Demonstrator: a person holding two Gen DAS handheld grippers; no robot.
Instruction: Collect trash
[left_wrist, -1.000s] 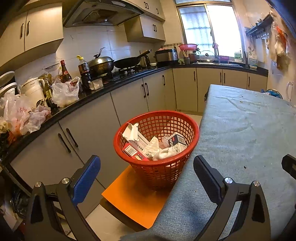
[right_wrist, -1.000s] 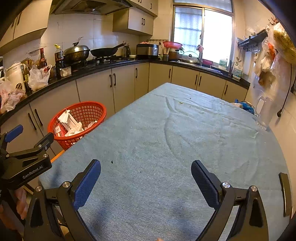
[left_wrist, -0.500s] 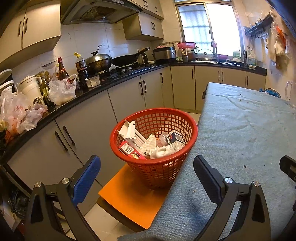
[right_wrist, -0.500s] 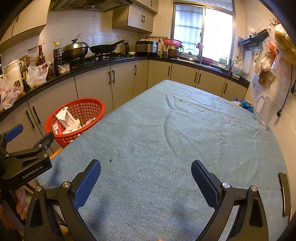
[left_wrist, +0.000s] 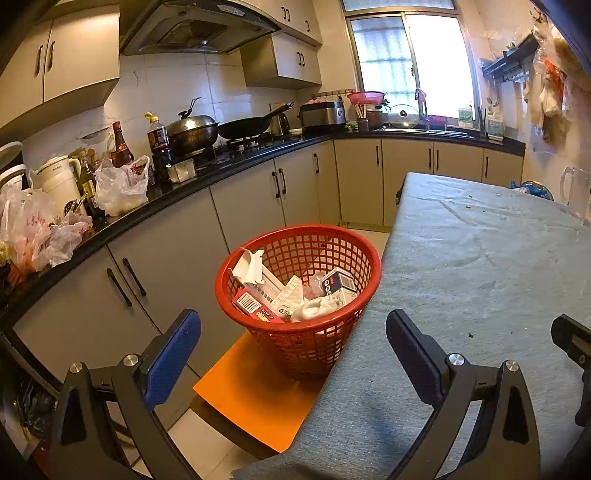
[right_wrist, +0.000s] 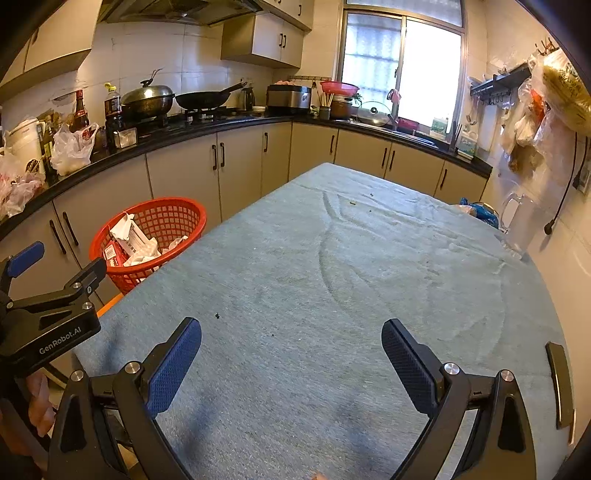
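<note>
A red mesh basket (left_wrist: 343, 243) stands on an orange stool (left_wrist: 255, 391) beside the table's left edge. It holds trash: cartons (left_wrist: 255, 306), crumpled paper and a small dark box (left_wrist: 338, 286). My left gripper (left_wrist: 293, 354) is open and empty, held in front of the basket at the table's near left corner. My right gripper (right_wrist: 291, 362) is open and empty above the grey-blue tablecloth (right_wrist: 369, 277). The basket also shows in the right wrist view (right_wrist: 166, 216), with the left gripper's body (right_wrist: 48, 317) at the left edge.
Kitchen cabinets (left_wrist: 177, 258) and a black counter with bags, bottles and pans run along the left and back. A clear jug (right_wrist: 519, 225) and a blue bag (right_wrist: 480, 214) sit at the table's far right. A dark flat object (right_wrist: 559, 384) lies at the right edge. Small crumbs (right_wrist: 217, 315) dot the cloth.
Both grippers have drawn back slightly and risen; the basket looks a little farther and lower left in the views. Both stay open and empty.
</note>
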